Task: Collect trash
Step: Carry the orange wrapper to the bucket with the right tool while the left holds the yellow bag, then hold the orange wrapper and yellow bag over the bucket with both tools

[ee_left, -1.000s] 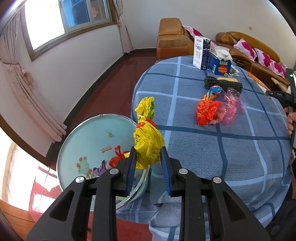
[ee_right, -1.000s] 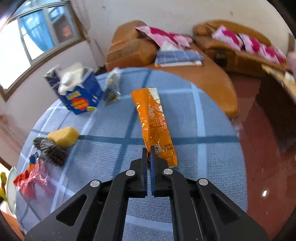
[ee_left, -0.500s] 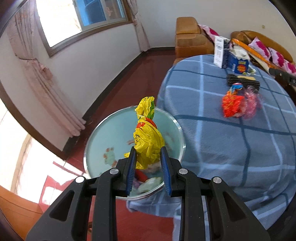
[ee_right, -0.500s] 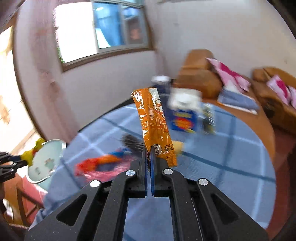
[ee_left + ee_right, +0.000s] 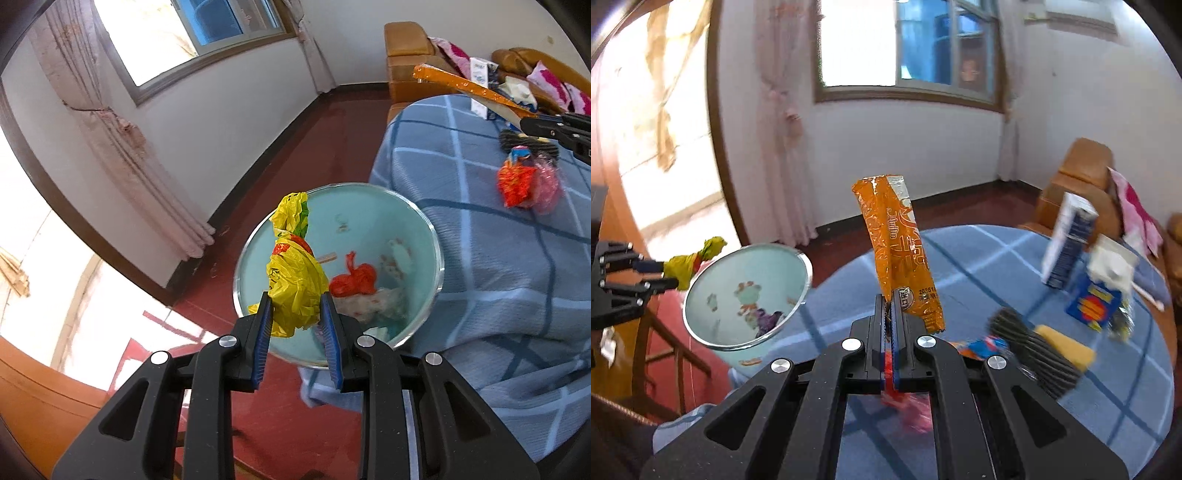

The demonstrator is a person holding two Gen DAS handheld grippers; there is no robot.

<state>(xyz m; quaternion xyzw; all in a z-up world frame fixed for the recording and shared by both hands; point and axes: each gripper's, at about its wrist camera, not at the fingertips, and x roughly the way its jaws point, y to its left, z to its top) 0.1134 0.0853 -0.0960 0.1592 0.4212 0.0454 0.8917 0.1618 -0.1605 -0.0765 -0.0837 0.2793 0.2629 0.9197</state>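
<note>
Trash bin (image 5: 424, 221) sits under the left gripper (image 5: 295, 314) clamping a yellow bag (image 5: 291, 288); right gripper (image 5: 890, 306) pinches an orange wrapper (image 5: 897, 251).

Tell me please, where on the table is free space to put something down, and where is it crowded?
Free: the blue checked tablecloth between the bin and the red and pink wrappers; in the right wrist view, also the far part behind the orange wrapper. Crowded: the stretch with the brush, sponge, tissue box and carton.

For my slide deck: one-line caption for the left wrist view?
Left gripper holds crumpled yellow plastic bag over pale-blue trash bin beside blue-checked table.
</note>
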